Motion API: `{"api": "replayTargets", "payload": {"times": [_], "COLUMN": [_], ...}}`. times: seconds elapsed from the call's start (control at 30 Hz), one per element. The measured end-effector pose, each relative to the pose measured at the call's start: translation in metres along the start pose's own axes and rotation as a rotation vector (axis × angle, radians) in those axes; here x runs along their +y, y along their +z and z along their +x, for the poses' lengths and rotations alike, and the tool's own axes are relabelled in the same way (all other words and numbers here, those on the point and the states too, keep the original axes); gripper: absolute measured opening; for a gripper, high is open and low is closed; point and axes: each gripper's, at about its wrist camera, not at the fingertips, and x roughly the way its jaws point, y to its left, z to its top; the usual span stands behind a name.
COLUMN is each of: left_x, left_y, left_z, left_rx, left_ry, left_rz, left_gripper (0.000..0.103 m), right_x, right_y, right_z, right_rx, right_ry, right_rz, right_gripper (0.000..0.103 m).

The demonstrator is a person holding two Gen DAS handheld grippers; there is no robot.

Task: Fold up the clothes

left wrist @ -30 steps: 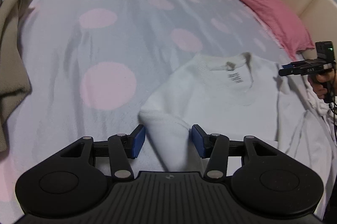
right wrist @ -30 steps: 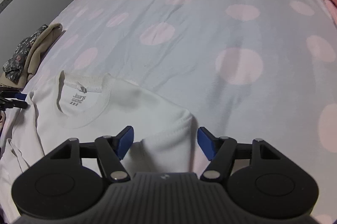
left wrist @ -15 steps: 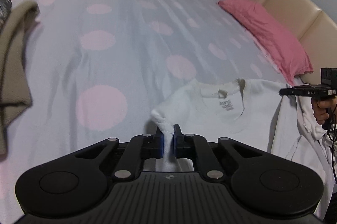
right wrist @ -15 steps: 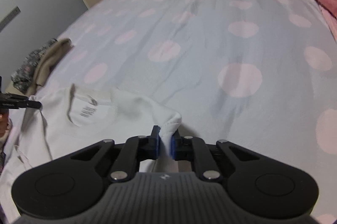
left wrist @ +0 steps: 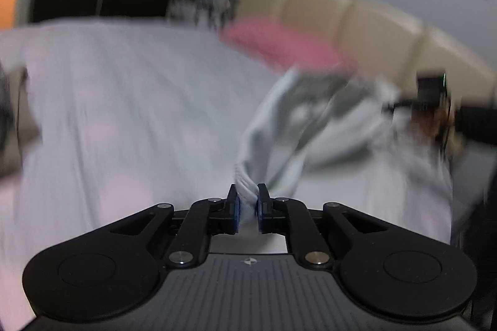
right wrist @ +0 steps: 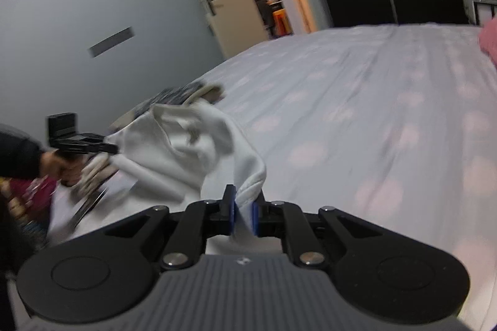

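Left tool [left wrist: 247, 208] is clamped on a ribbed edge of the white sweatshirt [left wrist: 313, 126]; right tool [right wrist: 242, 211] is likewise closed on another edge of it. The garment hangs bunched between both tools at frame centre, raised above the spotted bed [right wrist: 372, 101] (left view blurred)

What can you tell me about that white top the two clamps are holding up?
The white sweatshirt looks like soft, thick knit cotton with ribbed edging. It is lifted off the spotted bedspread and hangs crumpled between the two tools. The left gripper is shut on one ribbed edge, the right gripper on another. The neck opening gapes upward, with a label faintly visible inside. Its lower part trails out of sight. The left view is badly blurred.
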Motion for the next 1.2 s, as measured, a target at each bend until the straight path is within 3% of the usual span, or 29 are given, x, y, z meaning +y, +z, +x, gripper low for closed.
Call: {"api": "replayTargets", "payload": {"times": [0.1,0.17,0.2,0.3,0.37,0.47,0.6,0.73,0.8,0.87,0.97,1.0,1.03,1.07,1.1,1.13,1.2], "left_x": [-0.011,-0.018,-0.021,-0.032,-0.043,-0.061,-0.085,-0.086,-0.097,-0.109,-0.114,-0.108,-0.101,-0.090,-0.078,-0.068,-0.061], "left_y": [-0.029,-0.046,-0.039,-0.019,-0.021,-0.030,-0.035,-0.019,-0.007,0.003,0.002,-0.001,-0.004,-0.008,-0.014,-0.021,-0.031], "left_z": [0.002,0.002,-0.002,-0.012,-0.014,-0.017,-0.025,-0.023,-0.029,-0.029,-0.018,-0.011,-0.006,-0.004,-0.002,-0.002,0.002], "left_rx": [0.129,0.208,0.207,0.210,0.278,0.381,0.388,0.382,0.326,0.303,0.317,0.340,0.359,0.356,0.350,0.333,0.335], "left_ry": [0.015,0.027,0.037,0.072,0.115,0.159,0.193,0.246,0.293,0.330,0.383,0.409,0.428,0.416,0.396,0.343,0.264], "left_rz": [0.032,0.054,0.070,0.121,0.195,0.293,0.297,0.102,0.049,0.030,0.034,-0.015,-0.076,-0.199,-0.328,-0.472,-0.605], "left_gripper": [0.012,0.013,0.013,0.024,0.029,0.029,0.029,0.029,0.029,0.051,0.055,0.055,0.050,0.042,0.040,0.039,0.036], "right_x": [0.006,0.005,0.004,0.002,0.011,0.031,0.052,0.070,0.079,0.089,0.094,0.093,0.090,0.087,0.082,0.078,0.069], "right_y": [-0.068,-0.090,-0.094,-0.076,-0.057,-0.027,-0.007,-0.004,-0.002,0.000,0.000,-0.001,-0.002,-0.004,-0.008,-0.013,-0.025], "right_z": [-0.005,-0.002,-0.002,-0.009,-0.009,-0.008,0.006,0.016,0.021,0.023,0.026,0.027,0.028,0.029,0.029,0.028,0.027], "right_rx": [0.158,0.269,0.295,0.288,0.296,0.312,0.406,0.471,0.503,0.517,0.520,0.514,0.505,0.494,0.484,0.476,0.469], "right_ry": [-0.068,-0.100,-0.110,-0.095,-0.089,-0.092,-0.235,-0.322,-0.366,-0.394,-0.459,-0.484,-0.503,-0.517,-0.525,-0.526,-0.513], "right_rz": [0.027,0.023,0.033,0.080,0.045,-0.031,-0.072,-0.038,-0.021,0.002,0.062,0.081,0.110,0.148,0.188,0.230,0.296], "right_gripper": [0.025,0.030,0.029,0.035,0.036,0.048,0.053,0.053,0.053,0.056,0.056,0.057,0.057,0.057,0.057,0.057,0.057]}}
